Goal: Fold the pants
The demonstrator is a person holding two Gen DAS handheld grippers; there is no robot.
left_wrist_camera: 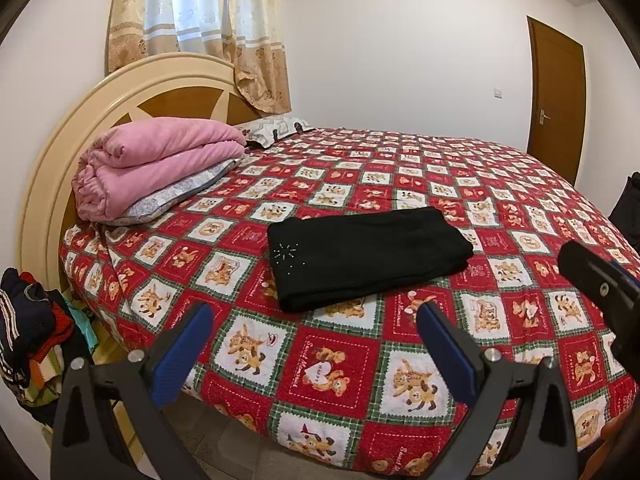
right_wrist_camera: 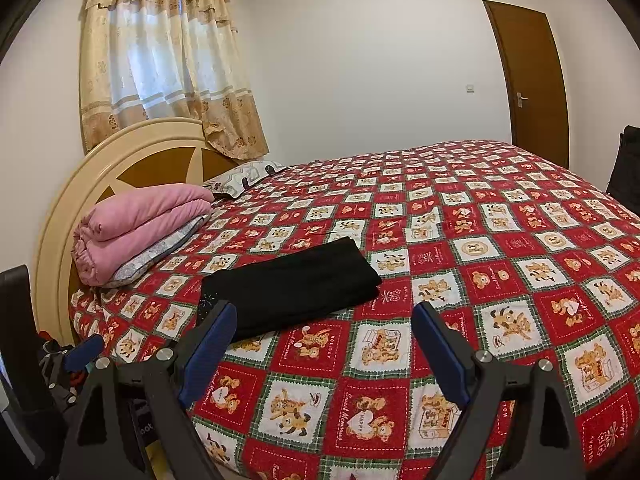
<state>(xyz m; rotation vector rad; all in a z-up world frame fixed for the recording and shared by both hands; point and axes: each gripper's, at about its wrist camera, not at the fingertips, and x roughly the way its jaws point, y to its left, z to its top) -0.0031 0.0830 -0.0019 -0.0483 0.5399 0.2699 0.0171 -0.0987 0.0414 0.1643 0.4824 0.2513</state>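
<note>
The black pants (left_wrist_camera: 366, 254) lie folded into a flat rectangle on the red teddy-bear bedspread (left_wrist_camera: 336, 364); they also show in the right wrist view (right_wrist_camera: 292, 286). A small stud pattern marks their near left corner. My left gripper (left_wrist_camera: 316, 322) is open and empty, held back above the near edge of the bed, short of the pants. My right gripper (right_wrist_camera: 324, 320) is open and empty too, just short of the pants' near edge. Part of the right gripper (left_wrist_camera: 600, 288) shows at the right of the left wrist view.
A folded pink blanket (left_wrist_camera: 156, 164) lies on a grey pillow by the cream headboard (left_wrist_camera: 72, 128). A pile of clothes (left_wrist_camera: 28, 336) sits left of the bed. A brown door (left_wrist_camera: 556, 92) stands at the far right. A dark object (right_wrist_camera: 628, 164) stands beside the bed's right side.
</note>
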